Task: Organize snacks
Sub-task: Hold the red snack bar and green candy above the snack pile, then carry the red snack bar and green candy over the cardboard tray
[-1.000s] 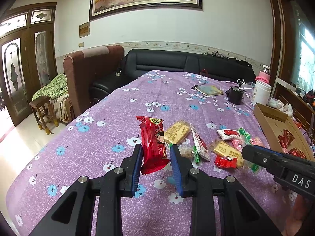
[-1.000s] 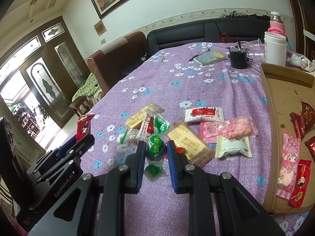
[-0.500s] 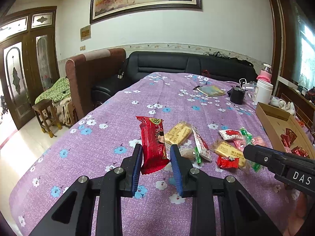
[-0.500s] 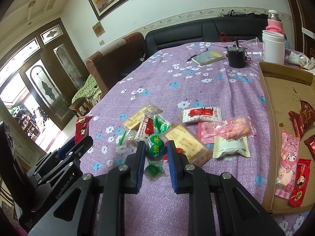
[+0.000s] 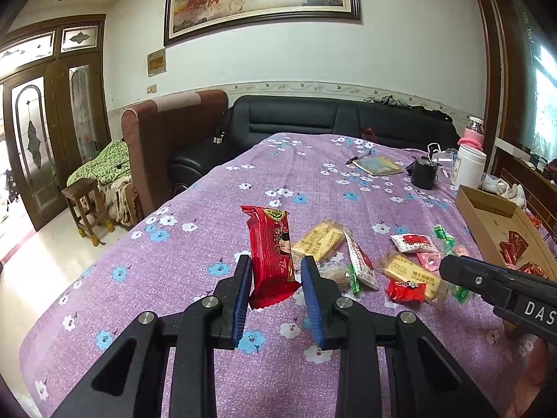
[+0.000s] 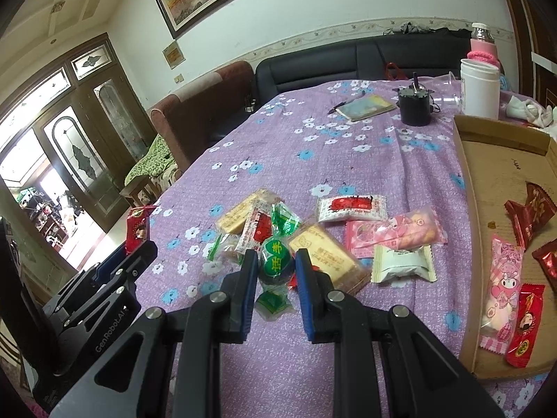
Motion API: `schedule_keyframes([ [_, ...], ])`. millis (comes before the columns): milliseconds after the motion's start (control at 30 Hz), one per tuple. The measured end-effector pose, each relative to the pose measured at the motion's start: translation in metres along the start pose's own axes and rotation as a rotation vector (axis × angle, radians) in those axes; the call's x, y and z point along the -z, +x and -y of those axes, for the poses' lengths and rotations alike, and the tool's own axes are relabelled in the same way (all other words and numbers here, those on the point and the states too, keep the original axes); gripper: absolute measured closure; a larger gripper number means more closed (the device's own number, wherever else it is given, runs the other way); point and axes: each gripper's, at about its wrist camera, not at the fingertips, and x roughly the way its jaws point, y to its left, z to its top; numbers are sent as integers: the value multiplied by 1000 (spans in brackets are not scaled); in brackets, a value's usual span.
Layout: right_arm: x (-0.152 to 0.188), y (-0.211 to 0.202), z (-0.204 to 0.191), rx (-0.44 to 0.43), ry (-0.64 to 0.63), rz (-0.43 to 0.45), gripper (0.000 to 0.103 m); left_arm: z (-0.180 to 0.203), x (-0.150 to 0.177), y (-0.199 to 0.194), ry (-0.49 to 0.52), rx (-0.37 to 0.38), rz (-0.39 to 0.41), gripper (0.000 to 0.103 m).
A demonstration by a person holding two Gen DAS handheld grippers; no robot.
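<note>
Nothing changed over the last second: left hand-held gripper (image 5: 276, 284) still clamped on red snack packet (image 5: 272, 256), right hand-held gripper (image 6: 276, 266) still pinching green-wrapped candy (image 6: 276, 261), both above tabletop (image 5: 195, 250). Probably paused before carrying to cardboard tray (image 6: 487, 188).

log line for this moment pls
left tongs: shut on red pack | right tongs: shut on green candy | box: partly filled

snack pile (image 6: 313, 237): clutters the cloth just left of the cardboard tray (image 6: 468, 188), packets touching and overlapping
left of pile: bare purple tablecloth (image 5: 195, 254), open passage
beyond pile: cloth free up to the black cup (image 6: 413, 104), notebook (image 6: 365, 106) and white jar (image 6: 479, 87)
tray floor: far half bare
</note>
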Motion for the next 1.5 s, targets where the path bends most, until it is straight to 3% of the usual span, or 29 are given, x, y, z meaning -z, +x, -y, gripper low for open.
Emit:
schedule_keyframes([
  [467, -5, 0, 8, -8, 35, -4, 82, -5, 0, 5, -30, 48, -33, 73],
  [667, -16, -17, 23, 1, 80, 51, 82, -2, 0, 7, -18, 71, -46, 73],
  [833, -31, -44, 54, 58, 150, 135, 82, 14, -4, 5, 35, 103, -58, 73],
  [1067, -50, -86, 133, 159, 309, 206, 82, 62, -25, -10, 125, 233, -66, 73],
  [1267, -46, -94, 191, 217, 459, 157, 82, 126, -38, -13, 169, 385, -120, 73],
  [1500, -37, -95, 225, 304, 549, 127, 82, 214, -40, -10, 266, 587, -215, 73],
])
